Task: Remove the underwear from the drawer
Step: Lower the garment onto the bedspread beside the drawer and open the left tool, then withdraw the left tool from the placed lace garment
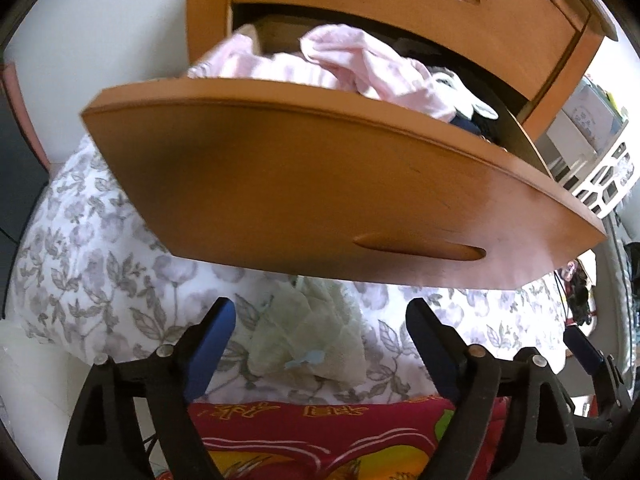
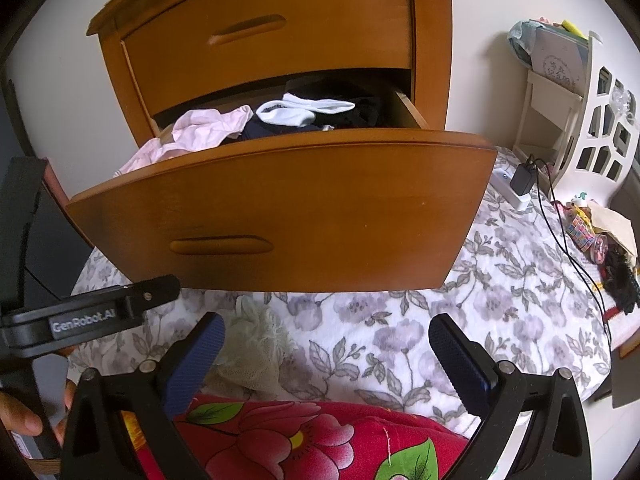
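Observation:
The lower wooden drawer (image 1: 304, 184) (image 2: 304, 208) of a nightstand stands pulled out over the bed. It holds pink garments (image 1: 352, 68) (image 2: 200, 128), a white piece (image 2: 300, 110) and dark clothes (image 2: 360, 114). A pale lacy piece of underwear (image 1: 312, 344) (image 2: 252, 352) lies on the floral bedspread below the drawer front. My left gripper (image 1: 320, 340) is open, its blue pads either side of that pale piece and above it. My right gripper (image 2: 326, 354) is open with nothing between its fingers; the pale piece lies by its left finger. The left gripper's body (image 2: 92, 312) shows at left in the right wrist view.
The upper drawer (image 2: 264, 28) is closed. A red flowered blanket (image 2: 304, 440) lies at the near edge. A white shelf unit (image 2: 592, 120), a charger with black cable (image 2: 524, 180) and small clutter (image 2: 600, 240) sit to the right. A person's hand (image 2: 24, 416) shows at lower left.

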Tool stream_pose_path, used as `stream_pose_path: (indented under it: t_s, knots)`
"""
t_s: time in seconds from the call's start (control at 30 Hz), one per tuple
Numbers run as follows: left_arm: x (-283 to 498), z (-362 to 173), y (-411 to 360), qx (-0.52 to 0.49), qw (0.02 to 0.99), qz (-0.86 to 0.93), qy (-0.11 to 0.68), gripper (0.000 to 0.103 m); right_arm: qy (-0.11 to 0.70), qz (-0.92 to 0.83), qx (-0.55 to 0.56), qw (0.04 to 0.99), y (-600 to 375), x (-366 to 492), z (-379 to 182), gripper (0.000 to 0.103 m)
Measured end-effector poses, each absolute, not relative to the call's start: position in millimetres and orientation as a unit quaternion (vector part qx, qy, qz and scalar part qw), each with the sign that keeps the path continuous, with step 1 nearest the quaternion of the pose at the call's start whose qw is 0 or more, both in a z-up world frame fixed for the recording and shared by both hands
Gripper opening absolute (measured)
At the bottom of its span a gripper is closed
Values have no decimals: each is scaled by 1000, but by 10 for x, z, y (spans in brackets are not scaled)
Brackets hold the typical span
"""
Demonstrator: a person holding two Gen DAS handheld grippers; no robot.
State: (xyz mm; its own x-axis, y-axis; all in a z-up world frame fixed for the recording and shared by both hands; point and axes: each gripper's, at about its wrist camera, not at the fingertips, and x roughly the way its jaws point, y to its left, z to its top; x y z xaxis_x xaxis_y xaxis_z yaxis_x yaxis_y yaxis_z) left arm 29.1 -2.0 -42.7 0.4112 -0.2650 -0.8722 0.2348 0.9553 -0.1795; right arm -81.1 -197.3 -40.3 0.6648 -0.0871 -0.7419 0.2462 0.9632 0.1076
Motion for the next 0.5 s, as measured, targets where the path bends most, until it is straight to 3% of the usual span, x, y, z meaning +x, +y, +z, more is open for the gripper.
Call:
stream_pose_path:
  t_s: [0.3,0.5]
  knots:
    - [248,-306,164,-30,861,-136,490,102,401,-90,102,906,-1975,-810,-416,103]
    - [167,-165,272,-36,881,-140,451,103,401,-90,103,906,-1973,-814,-419,103]
